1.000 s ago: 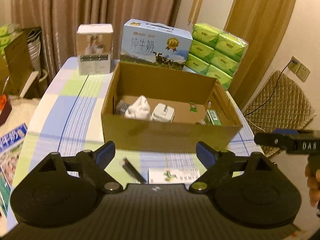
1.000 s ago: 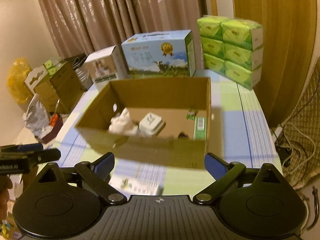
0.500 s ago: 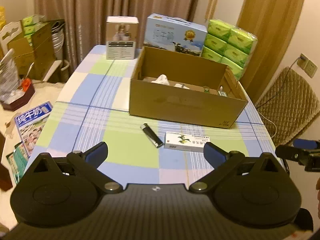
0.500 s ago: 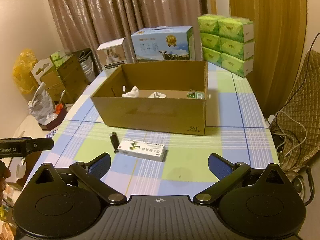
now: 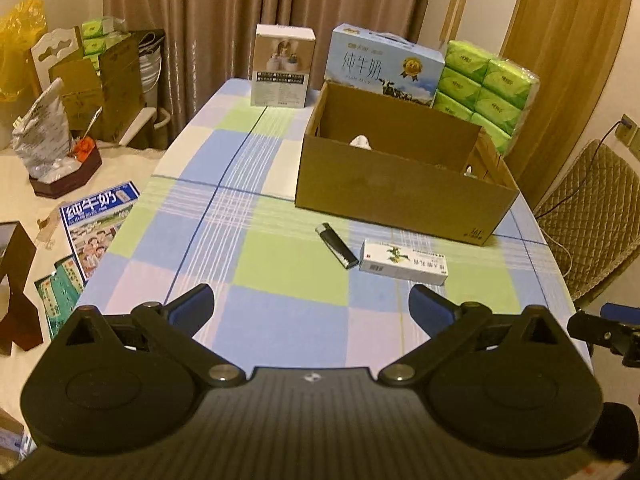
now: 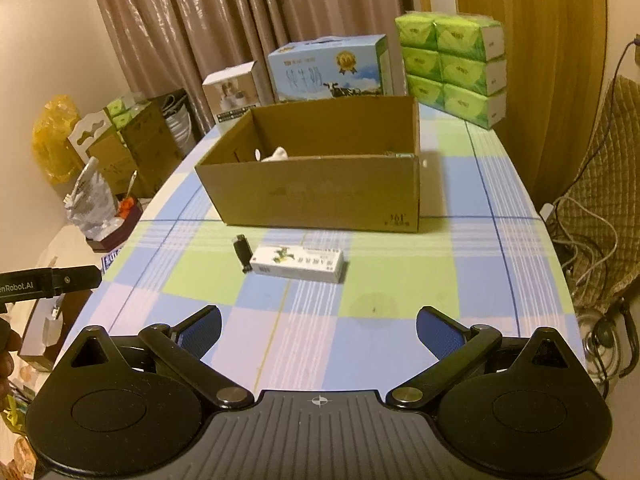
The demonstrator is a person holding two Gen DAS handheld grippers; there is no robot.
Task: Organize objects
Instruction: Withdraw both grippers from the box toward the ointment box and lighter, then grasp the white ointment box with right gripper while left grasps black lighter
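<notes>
An open cardboard box [image 5: 400,188] [image 6: 320,196] stands on the checked tablecloth [image 5: 256,264]. Something white shows inside it [image 5: 361,141] [image 6: 276,155]. In front of the box lie a black lighter [image 5: 337,245] [image 6: 242,253] and a white medicine box with a green print [image 5: 403,262] [image 6: 298,263], side by side. My left gripper [image 5: 311,307] is open and empty near the table's front edge. My right gripper [image 6: 319,329] is open and empty, also back from the two items.
A white carton [image 5: 284,66], a blue milk carton [image 5: 382,66] and stacked green tissue packs [image 5: 486,92] stand behind the box. A quilted chair [image 5: 592,216] is at the right. Bags, boxes and leaflets [image 5: 96,224] lie on the floor at the left.
Both grippers have pulled back and down from above the cardboard box to the table's near edge. The lighter and medicine box now lie farther ahead. Both stay open.
</notes>
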